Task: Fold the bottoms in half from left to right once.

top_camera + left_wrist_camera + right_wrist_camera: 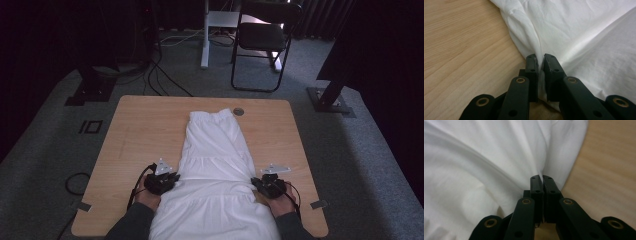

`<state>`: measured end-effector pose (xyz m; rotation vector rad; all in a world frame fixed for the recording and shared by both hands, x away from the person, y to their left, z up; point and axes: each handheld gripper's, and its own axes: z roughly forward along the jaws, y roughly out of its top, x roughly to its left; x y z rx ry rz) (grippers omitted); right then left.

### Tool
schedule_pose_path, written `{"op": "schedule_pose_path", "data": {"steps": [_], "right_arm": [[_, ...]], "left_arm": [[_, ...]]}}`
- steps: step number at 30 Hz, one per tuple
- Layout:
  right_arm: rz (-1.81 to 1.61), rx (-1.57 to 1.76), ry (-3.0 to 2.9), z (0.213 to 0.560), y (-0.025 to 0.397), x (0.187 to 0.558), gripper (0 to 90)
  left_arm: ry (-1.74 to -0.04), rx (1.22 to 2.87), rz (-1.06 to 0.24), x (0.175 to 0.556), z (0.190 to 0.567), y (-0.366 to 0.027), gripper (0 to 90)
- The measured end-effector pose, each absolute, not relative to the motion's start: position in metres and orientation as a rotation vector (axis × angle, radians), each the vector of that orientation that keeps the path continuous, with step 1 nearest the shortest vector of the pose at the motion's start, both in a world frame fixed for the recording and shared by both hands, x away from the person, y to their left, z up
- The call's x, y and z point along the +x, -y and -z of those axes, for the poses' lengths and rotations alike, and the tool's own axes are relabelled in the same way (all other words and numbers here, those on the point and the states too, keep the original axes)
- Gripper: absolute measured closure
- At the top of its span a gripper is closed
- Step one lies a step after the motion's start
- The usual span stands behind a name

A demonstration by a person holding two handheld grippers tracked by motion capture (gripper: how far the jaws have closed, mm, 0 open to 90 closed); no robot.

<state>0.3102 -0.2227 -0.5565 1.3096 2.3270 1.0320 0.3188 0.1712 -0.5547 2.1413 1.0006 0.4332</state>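
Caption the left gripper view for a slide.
Left gripper shut on the edge of a white garment lying on a wooden table.

Two hands in dark sleeves, each carrying a black two-jaw gripper.

The left gripper (161,181) and right gripper (270,185) are matt black, each topped by a pale grey three-cornered plate and trailing a thin black cable back toward the wrist. Seen close, the flat black link bars end in rounded lugs with brass-coloured ringed pivots, and the squared jaw blocks carry small dark screw holes. The sleeves (131,222) are dark grey.
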Motion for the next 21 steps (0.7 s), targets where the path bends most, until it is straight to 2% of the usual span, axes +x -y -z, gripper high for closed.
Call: {"op": "schedule_pose_path", "data": {"steps": [6, 11, 15, 17, 18, 19, 21], "right_arm": [[-1.143, 1.260, -2.292, 0.538, 0.226, 0.319, 65.8], [-1.198, 1.218, -2.267, 0.517, 0.212, 0.361, 64.8], [-1.186, 1.266, -2.340, 0.529, 0.192, 0.399, 53.8], [-1.132, 1.280, -2.366, 0.538, 0.184, 0.410, 52.2], [-1.105, 1.296, -2.392, 0.542, 0.181, 0.414, 56.7], [-1.093, 1.292, -2.418, 0.546, 0.179, 0.416, 68.5], [-1.047, 1.226, -2.374, 0.542, 0.177, 0.412, 83.5]], "left_arm": [[-1.010, 2.122, -0.424, 0.321, 0.556, -0.171, 78.1], [-1.009, 2.113, -0.423, 0.321, 0.557, -0.172, 77.0], [-1.009, 2.106, -0.428, 0.322, 0.558, -0.173, 75.1], [-1.011, 2.104, -0.434, 0.321, 0.558, -0.173, 72.9], [-1.012, 2.104, -0.439, 0.321, 0.558, -0.172, 71.0], [-1.010, 2.107, -0.441, 0.321, 0.558, -0.172, 68.9], [-1.009, 2.115, -0.451, 0.320, 0.557, -0.170, 65.5]]}}
